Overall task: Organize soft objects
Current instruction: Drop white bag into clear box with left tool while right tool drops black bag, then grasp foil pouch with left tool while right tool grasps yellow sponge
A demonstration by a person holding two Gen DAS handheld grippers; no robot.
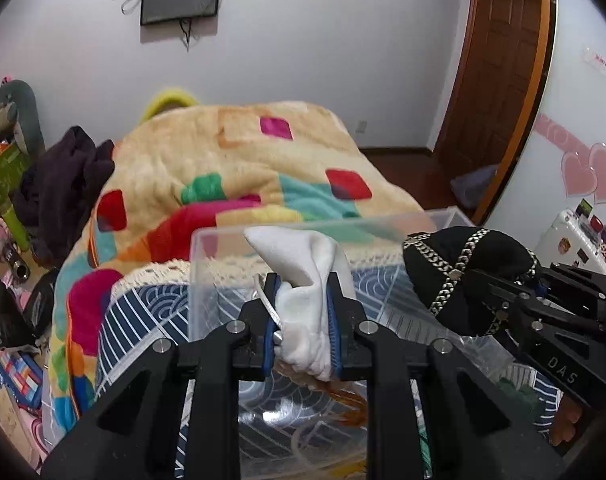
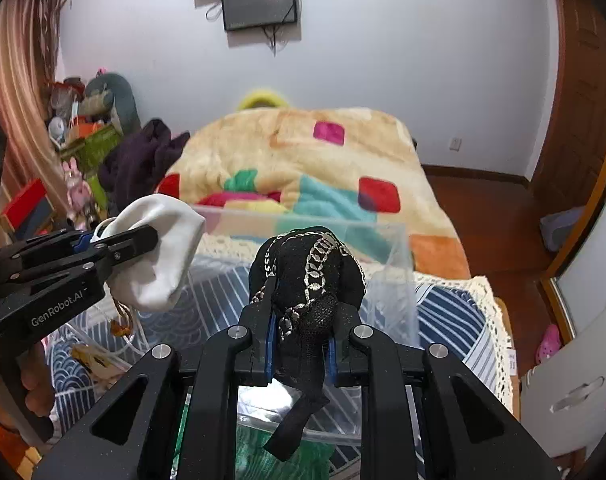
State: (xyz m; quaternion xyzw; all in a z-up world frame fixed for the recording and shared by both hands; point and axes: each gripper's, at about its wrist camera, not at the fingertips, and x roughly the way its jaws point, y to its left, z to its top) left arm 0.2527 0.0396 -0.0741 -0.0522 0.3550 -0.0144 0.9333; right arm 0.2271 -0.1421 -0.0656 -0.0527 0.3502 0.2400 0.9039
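Observation:
My left gripper [image 1: 301, 292] is shut on a white soft cloth bundle [image 1: 303, 264] and holds it above a clear plastic box [image 1: 207, 240]. The bundle also shows in the right wrist view [image 2: 163, 256], at the box's left side. My right gripper [image 2: 301, 316] is shut on a black fabric piece with silver chain trim [image 2: 307, 264], held above the same box [image 2: 395, 280]. In the left wrist view the black piece [image 1: 463, 264] hangs over the box's right side. The box stands on a blue-and-white patterned cloth [image 2: 451, 312] on the bed.
A colourful fleece blanket [image 1: 231, 152] covers the bed beyond the box. Dark clothes [image 1: 63, 176] lie at its left edge. Clutter and toys [image 2: 87, 128] fill the left floor. A wooden door [image 1: 499, 64] stands at the right. Green cloth [image 2: 263, 452] lies below the box.

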